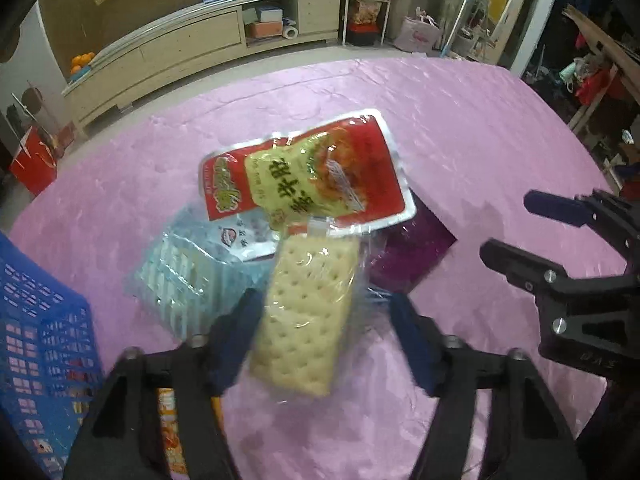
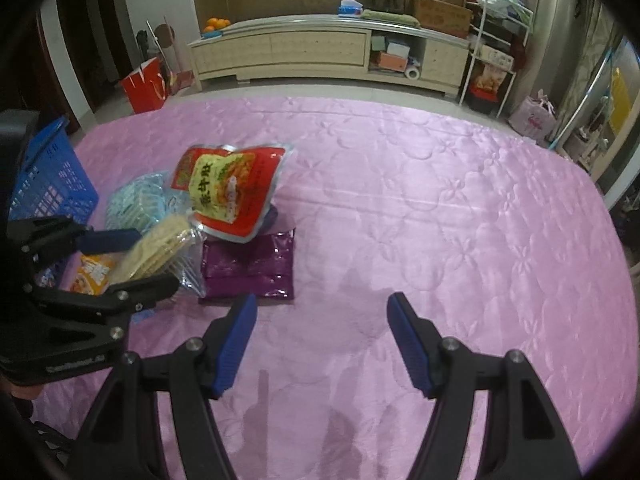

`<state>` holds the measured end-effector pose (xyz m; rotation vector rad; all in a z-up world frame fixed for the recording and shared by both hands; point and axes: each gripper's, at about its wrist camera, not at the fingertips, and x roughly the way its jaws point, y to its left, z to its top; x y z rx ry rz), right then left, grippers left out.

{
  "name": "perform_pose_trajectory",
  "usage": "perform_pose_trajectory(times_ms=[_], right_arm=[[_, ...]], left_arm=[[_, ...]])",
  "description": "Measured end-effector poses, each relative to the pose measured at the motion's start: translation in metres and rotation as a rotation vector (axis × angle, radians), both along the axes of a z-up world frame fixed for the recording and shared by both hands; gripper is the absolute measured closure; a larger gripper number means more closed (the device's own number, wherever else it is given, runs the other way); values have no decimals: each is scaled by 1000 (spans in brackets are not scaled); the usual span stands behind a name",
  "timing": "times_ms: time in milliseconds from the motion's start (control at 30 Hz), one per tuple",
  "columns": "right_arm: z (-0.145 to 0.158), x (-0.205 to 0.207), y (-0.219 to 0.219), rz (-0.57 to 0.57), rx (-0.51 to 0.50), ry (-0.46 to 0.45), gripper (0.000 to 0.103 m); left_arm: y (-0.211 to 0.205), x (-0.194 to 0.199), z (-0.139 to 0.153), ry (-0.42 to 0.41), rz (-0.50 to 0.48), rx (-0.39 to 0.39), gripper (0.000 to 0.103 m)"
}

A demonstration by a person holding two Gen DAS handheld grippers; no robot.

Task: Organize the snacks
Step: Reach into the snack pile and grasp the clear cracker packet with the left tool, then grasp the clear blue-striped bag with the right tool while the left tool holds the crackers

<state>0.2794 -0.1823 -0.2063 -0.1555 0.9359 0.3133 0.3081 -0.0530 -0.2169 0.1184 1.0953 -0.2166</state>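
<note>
A clear-wrapped cracker pack (image 1: 304,316) stands between the half-closed fingers of the left gripper (image 1: 320,320), its long axis running along them; contact unclear. Blue basket (image 1: 40,320) lies just left. The right gripper (image 2: 322,340) hovers open, empty, over the pink tabletop (image 2: 440,220).

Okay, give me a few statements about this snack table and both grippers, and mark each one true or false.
1. The cracker pack sits between the fingers of the left gripper. True.
2. The right gripper holds the purple packet. False: its jaws stand open and empty, with the packet lying flat on the pink tablecloth.
3. The red and yellow pouch lies partly over the other snacks. True.
4. The blue basket stands at the table's right edge. False: it is at the left edge in both views.
5. The tablecloth is green. False: it is pink.
</note>
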Motion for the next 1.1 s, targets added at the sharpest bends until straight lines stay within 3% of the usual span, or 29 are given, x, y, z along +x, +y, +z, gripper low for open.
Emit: perform_pose_trajectory(times_ms=[100, 300, 567, 667, 867, 967, 1100], right_arm=[[-1, 1, 0, 4, 12, 9, 31], [-3, 3, 1, 16, 74, 46, 31], [-4, -3, 9, 59, 144, 75, 31], [-8, -2, 24, 105, 166, 125, 31], [-5, -8, 60, 218, 116, 111, 31], [-7, -7, 79, 274, 61, 112, 17], [-13, 1, 101, 320, 13, 132, 16]], left_arm=[[1, -4, 0, -3, 13, 13, 59], [8, -15, 5, -10, 43, 4, 67], [21, -46, 32, -97, 103, -24, 68], [30, -62, 38, -130, 135, -8, 68], [55, -74, 39, -154, 233, -2, 68], [65, -74, 35, -140, 249, -9, 68], [69, -79, 33, -132, 250, -25, 68]])
